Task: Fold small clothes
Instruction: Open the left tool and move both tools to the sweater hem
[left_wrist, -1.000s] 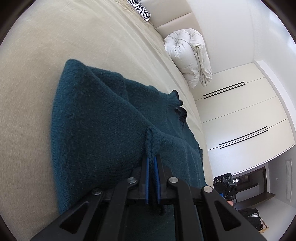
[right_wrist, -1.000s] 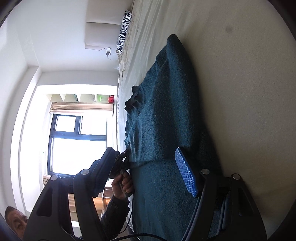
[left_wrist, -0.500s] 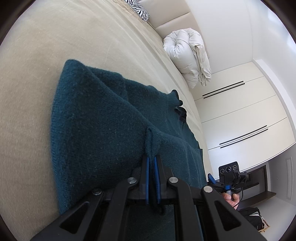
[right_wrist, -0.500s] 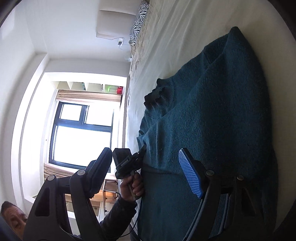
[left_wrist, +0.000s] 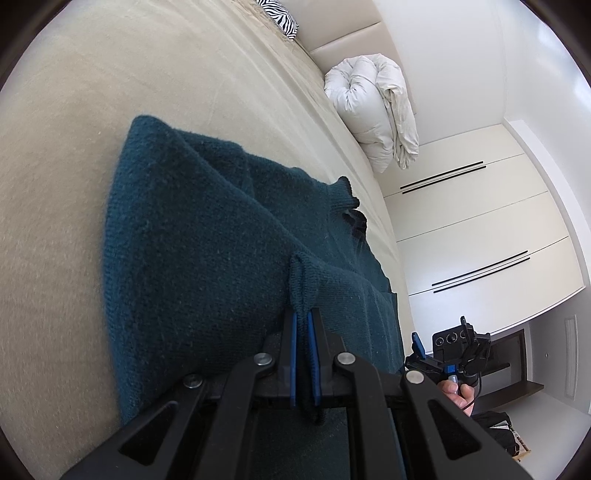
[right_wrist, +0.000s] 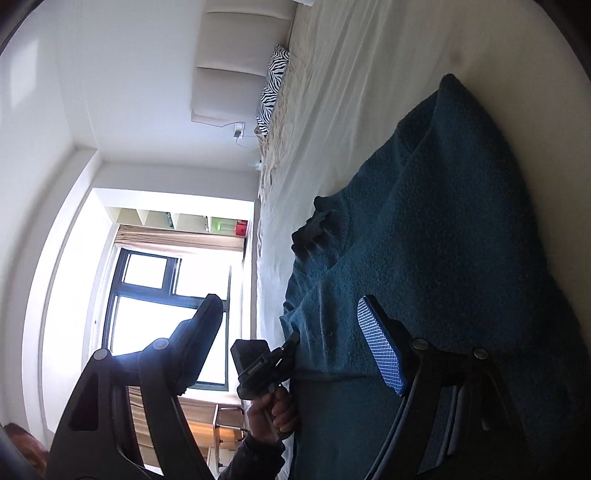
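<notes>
Nearest the left wrist camera, the left gripper has its two blue-padded fingers drawn together on a pinched ridge of the teal sweater, the knit standing up in a small peak just ahead of the tips. From the right wrist view, the same gripper shows at the sweater's near edge, held by the person's left hand.

The right gripper has its fingers wide apart, with nothing between the pads; the blue pad hangs over the sweater without pressing on it, and the dark finger on the other side stands against the bright window. In the left wrist view, the right gripper appears off the bed's edge, with the right hand under it.

The sweater lies on the beige bed, partly folded, one layer doubled over another, and its ribbed collar points toward the head of the bed.

Farther along, a rolled white duvet sits at the bed's edge near the padded headboard. A zebra-striped pillow leans at the headboard. Beyond the bed stand white wardrobe doors with dark slot handles.
</notes>
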